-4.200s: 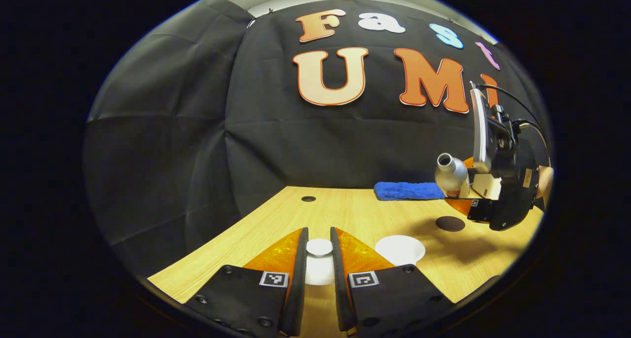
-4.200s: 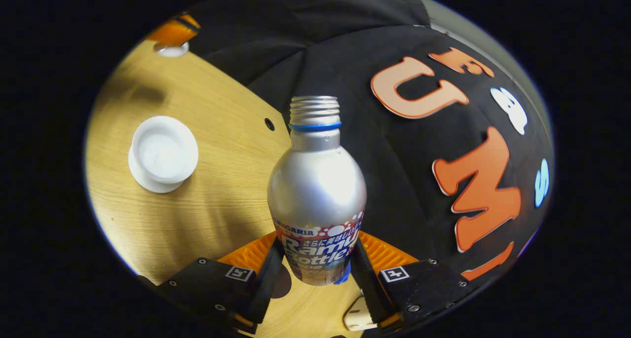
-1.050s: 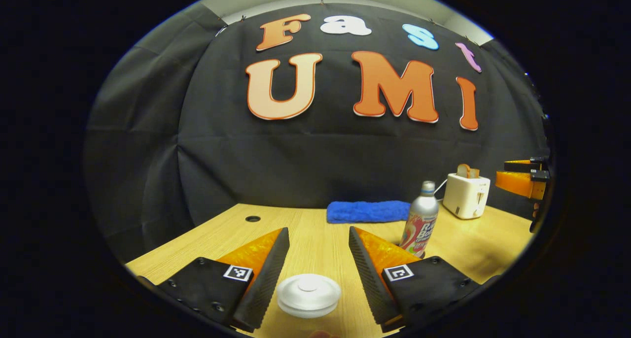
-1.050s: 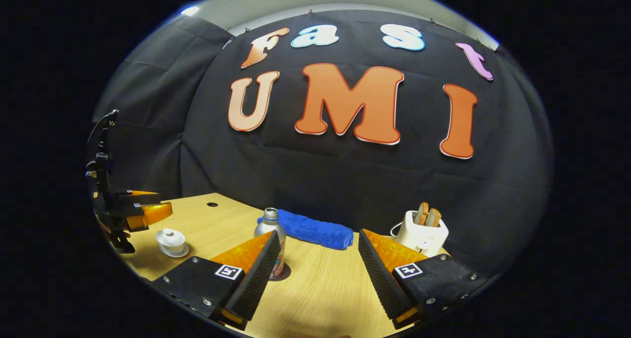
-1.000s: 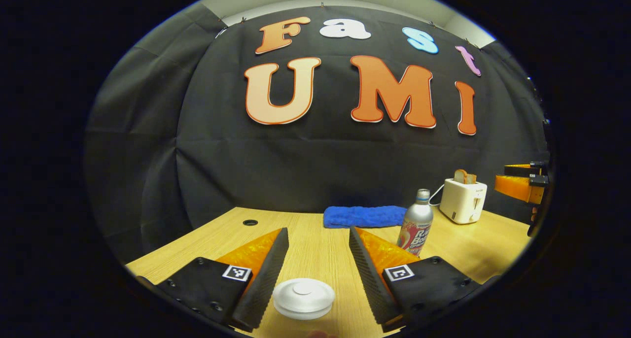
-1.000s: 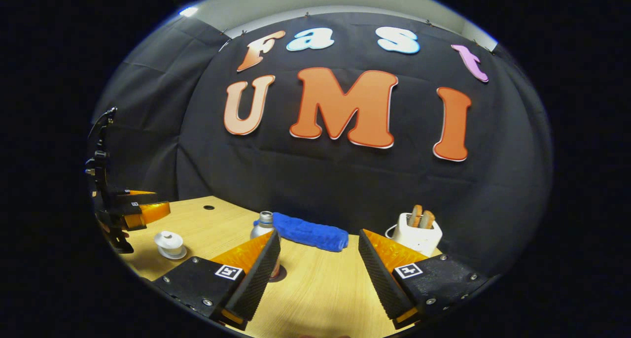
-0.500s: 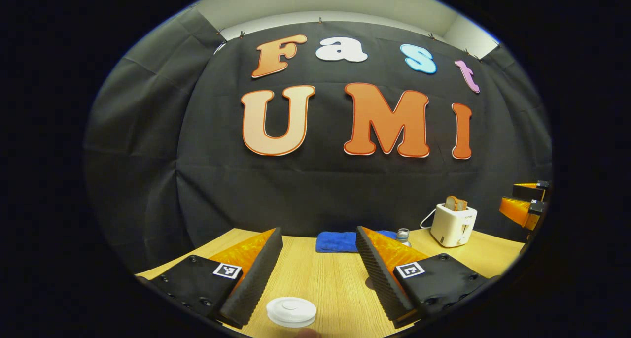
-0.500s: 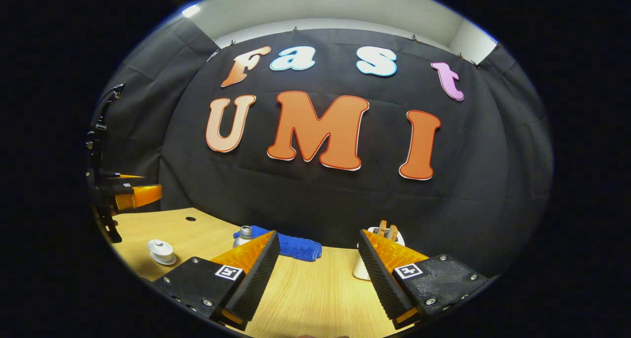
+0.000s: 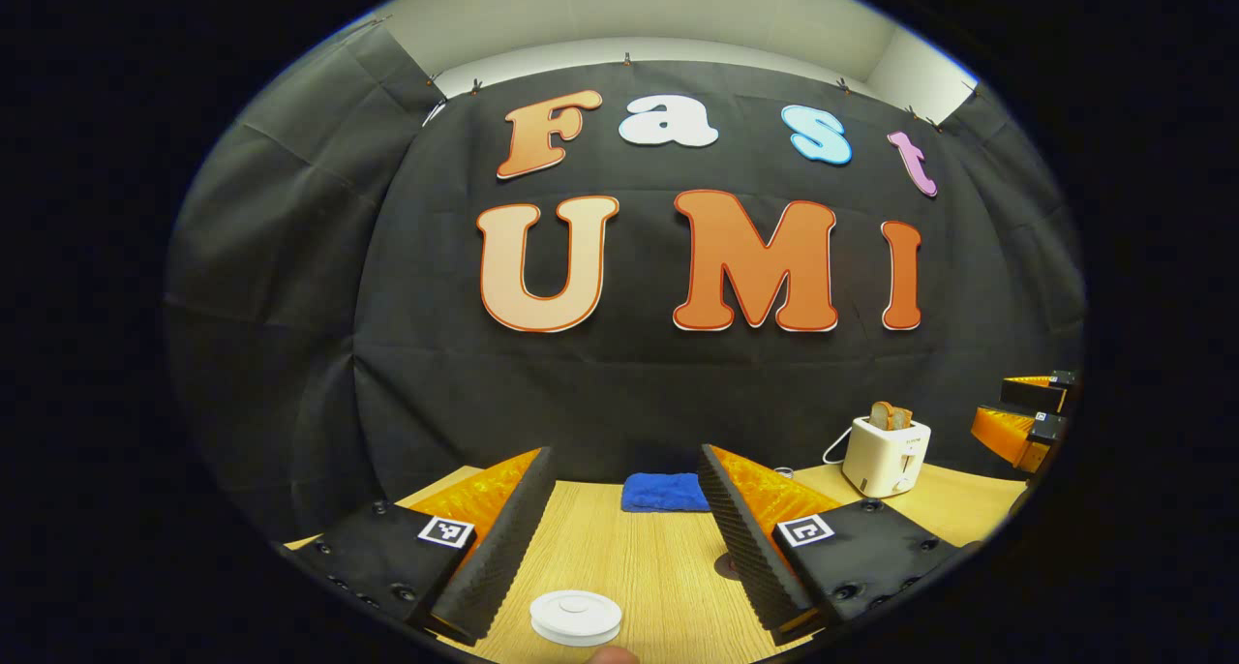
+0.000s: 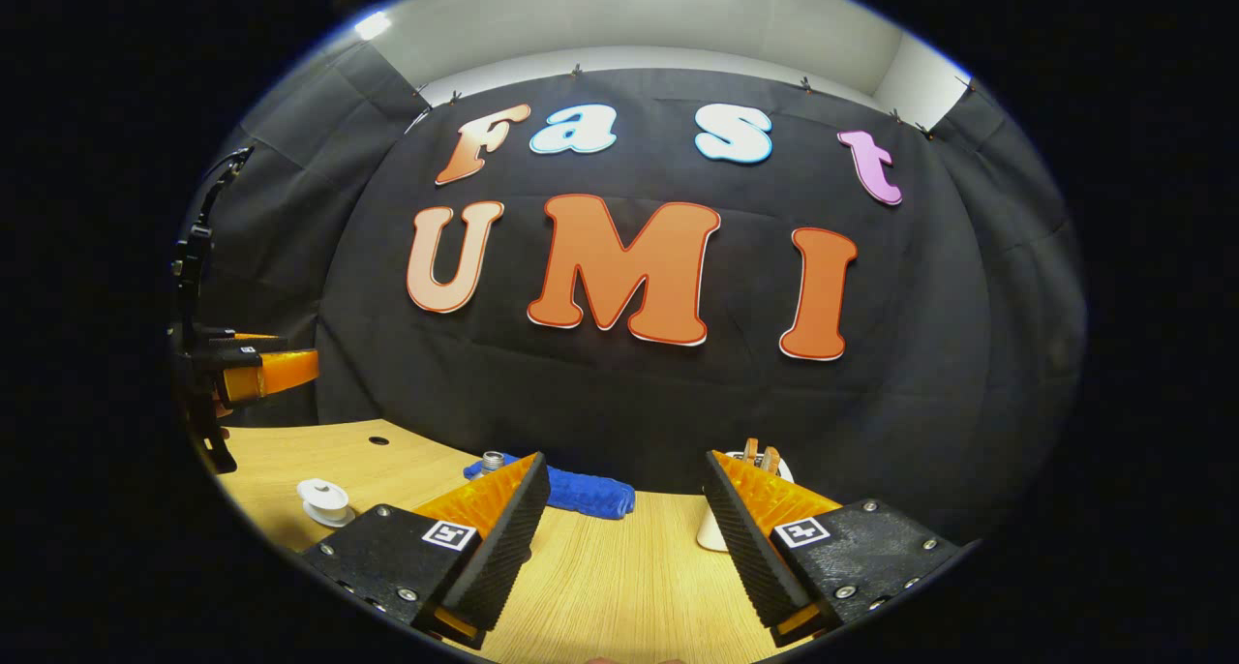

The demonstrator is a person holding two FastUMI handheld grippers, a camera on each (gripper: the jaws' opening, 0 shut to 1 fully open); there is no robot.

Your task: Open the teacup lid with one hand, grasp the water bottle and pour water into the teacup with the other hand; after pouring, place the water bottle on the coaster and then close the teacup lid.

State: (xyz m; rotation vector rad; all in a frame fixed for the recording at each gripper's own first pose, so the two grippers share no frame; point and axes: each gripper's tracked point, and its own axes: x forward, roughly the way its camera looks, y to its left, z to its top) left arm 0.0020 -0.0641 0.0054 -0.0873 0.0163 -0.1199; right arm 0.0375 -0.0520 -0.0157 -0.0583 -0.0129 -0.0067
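The left tool (image 9: 627,528) hangs above the table's (image 9: 639,567) near edge with its 2 fingers spread wide and nothing between them. The teacup (image 9: 575,617), its white lid on, sits on the table just below and in front of the gap, a little toward the left finger, touching neither. Past the right finger's inner edge a small dark patch (image 9: 728,564) shows on the wood; I cannot tell if it is the coaster. Farther back, a folded blue cloth (image 9: 664,493) lies along the table's far edge, and a white toaster (image 9: 886,443) with bread in its slots stands toward the far right corner.

The right tool (image 10: 627,519) is likewise spread apart and empty, held over the near edge. In the right gripper view the teacup (image 10: 325,501) rests well off to the left side of the table, and the water bottle's (image 10: 492,463) silver neck peeks over the left finger, upright, just in front of the blue cloth (image 10: 581,493). The toaster (image 10: 760,461) is partly hidden behind the right finger.
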